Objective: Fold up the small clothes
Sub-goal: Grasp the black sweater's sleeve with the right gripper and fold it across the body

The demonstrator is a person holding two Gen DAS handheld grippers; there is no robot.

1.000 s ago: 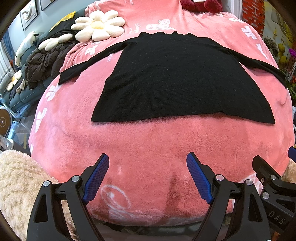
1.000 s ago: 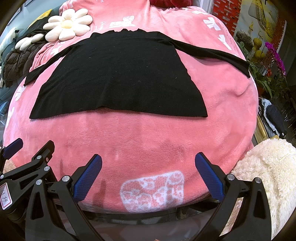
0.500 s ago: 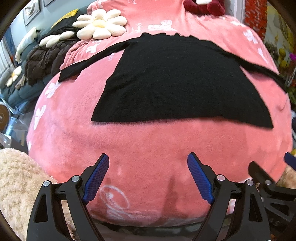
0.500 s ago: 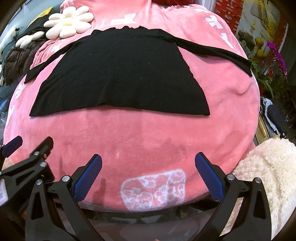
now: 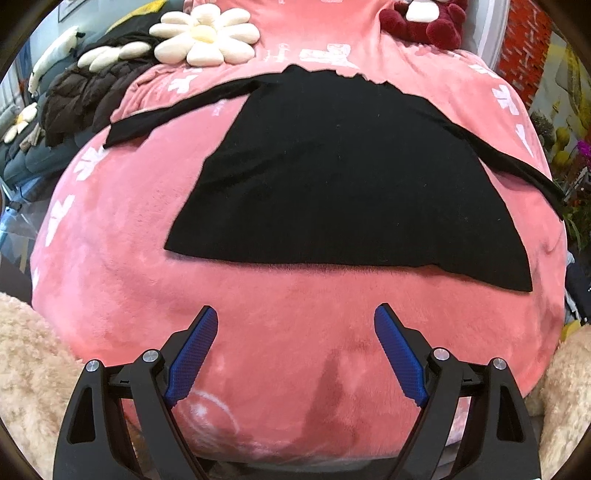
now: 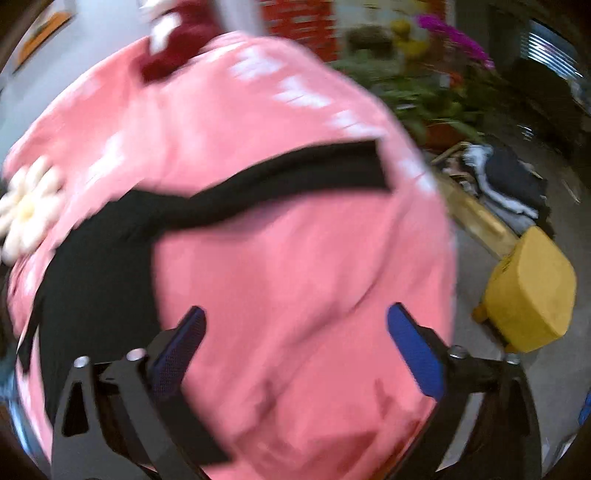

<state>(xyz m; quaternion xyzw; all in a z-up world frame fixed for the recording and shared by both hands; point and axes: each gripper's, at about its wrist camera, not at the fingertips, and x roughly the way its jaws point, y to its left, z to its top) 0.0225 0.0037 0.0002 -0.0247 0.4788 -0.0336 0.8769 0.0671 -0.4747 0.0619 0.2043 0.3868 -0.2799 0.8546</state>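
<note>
A black long-sleeved top point(image 5: 340, 173) lies flat on a pink plush blanket point(image 5: 258, 317), hem toward me, sleeves spread to both sides. My left gripper point(image 5: 295, 317) is open and empty, hovering over bare blanket just short of the hem. My right gripper point(image 6: 295, 317) is open and empty, over the blanket at the garment's right side. In the blurred right wrist view the right sleeve point(image 6: 295, 173) stretches ahead of the fingers and the top's body point(image 6: 99, 266) lies at the left.
A daisy cushion point(image 5: 203, 33) and a dark red plush toy point(image 5: 424, 22) sit at the blanket's far end. A brown puffer jacket point(image 5: 81, 99) lies left. A yellow stool point(image 6: 528, 291), plants point(image 6: 424, 81) and folded dark clothes point(image 6: 509, 181) are right of the bed.
My right gripper has swung fast to the right and turned, now facing the right sleeve; its view is blurred. It has left the left wrist view. My left gripper rose slightly.
</note>
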